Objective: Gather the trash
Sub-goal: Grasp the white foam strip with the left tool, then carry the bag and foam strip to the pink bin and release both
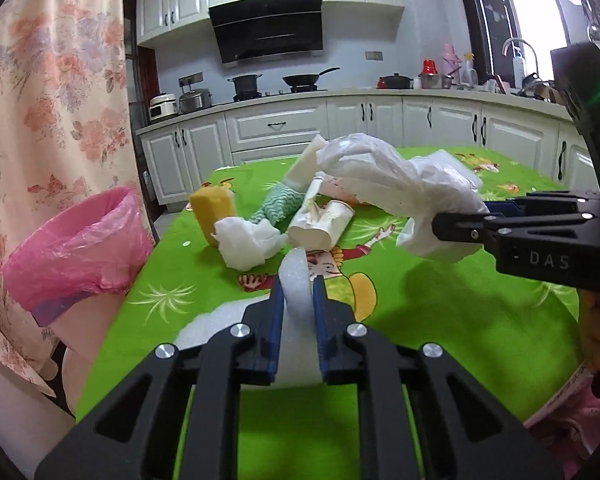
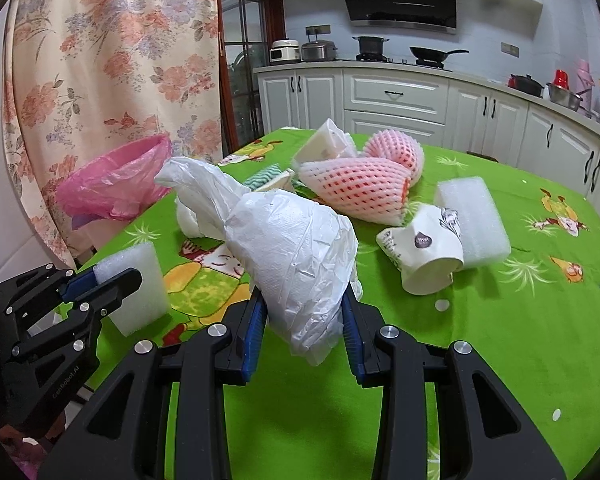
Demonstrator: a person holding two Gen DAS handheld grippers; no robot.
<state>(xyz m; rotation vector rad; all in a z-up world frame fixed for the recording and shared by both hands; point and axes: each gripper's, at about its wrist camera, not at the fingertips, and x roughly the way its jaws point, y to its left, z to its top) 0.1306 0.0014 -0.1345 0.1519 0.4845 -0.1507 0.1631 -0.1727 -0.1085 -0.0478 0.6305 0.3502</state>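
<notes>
My left gripper [image 1: 297, 292] is shut on a white foam block [image 1: 296, 276], held above the green table; it also shows in the right wrist view [image 2: 140, 280]. My right gripper [image 2: 304, 312] is shut on a crumpled white plastic bag [image 2: 288, 248], lifted above the table; the bag also shows in the left wrist view [image 1: 396, 184]. A bin with a pink liner [image 1: 76, 248] stands off the table's left edge, also in the right wrist view [image 2: 116, 180]. Loose trash lies mid-table: a crushed paper cup [image 2: 424, 252], another foam block [image 2: 476, 220], pink fruit nets [image 2: 360, 188], a tissue wad [image 1: 244, 244].
The green cartoon tablecloth [image 2: 520, 340] covers the table. A yellow sponge [image 1: 212, 212] and a green-white cloth [image 1: 280, 204] lie near the pile. A floral curtain [image 1: 52, 92] hangs left behind the bin. Kitchen cabinets and a stove stand beyond the table.
</notes>
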